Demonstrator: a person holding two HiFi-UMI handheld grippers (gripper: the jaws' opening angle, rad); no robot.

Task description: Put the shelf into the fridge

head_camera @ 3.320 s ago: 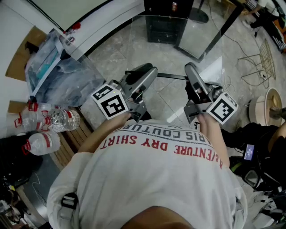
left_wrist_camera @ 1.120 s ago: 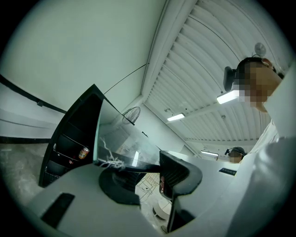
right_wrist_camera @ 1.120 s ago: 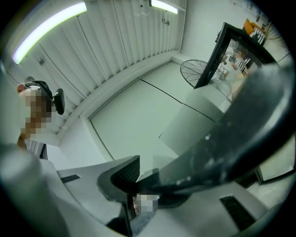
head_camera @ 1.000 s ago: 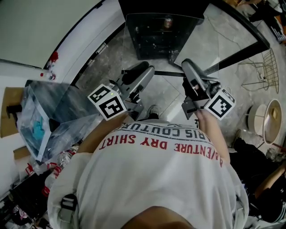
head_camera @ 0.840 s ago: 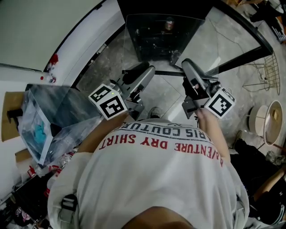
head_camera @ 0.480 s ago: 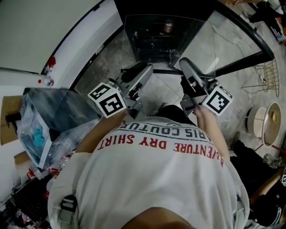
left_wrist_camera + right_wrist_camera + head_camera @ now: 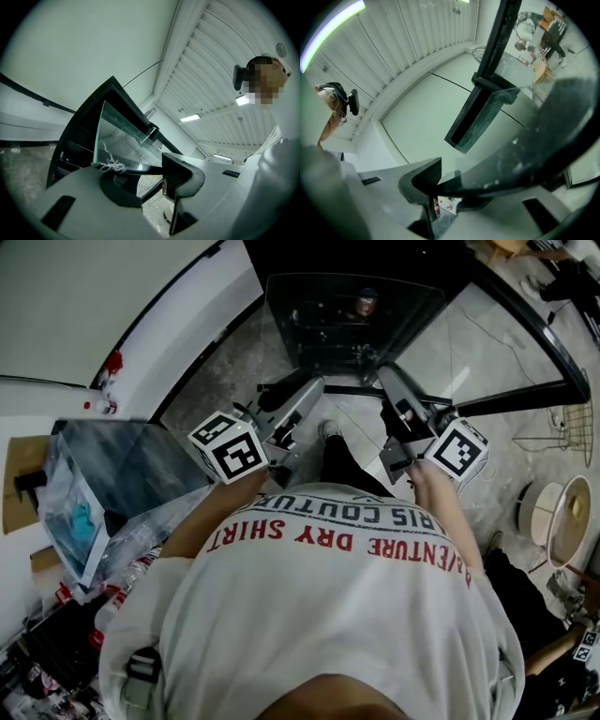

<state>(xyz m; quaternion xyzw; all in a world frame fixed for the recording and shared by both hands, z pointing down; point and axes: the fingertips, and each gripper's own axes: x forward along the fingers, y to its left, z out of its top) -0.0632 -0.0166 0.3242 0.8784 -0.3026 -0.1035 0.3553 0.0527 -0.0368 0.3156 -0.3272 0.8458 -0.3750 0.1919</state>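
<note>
Fingers (image 7: 182, 172) of left gripper (image 7: 287, 392) and right gripper (image 7: 392, 381) clamp the clear shelf (image 7: 349, 390), far edge faint against dark fridge (image 7: 412, 259).

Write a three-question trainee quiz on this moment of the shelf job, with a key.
1. True or false: the left gripper and the right gripper both have their jaws clamped on the clear glass shelf with a black edge.
2. The black fridge has its door: A shut, B open, C missing.
3. Fill in: the shelf is held roughly ___, not upright.
Key: 1 true; 2 B; 3 level.
</note>
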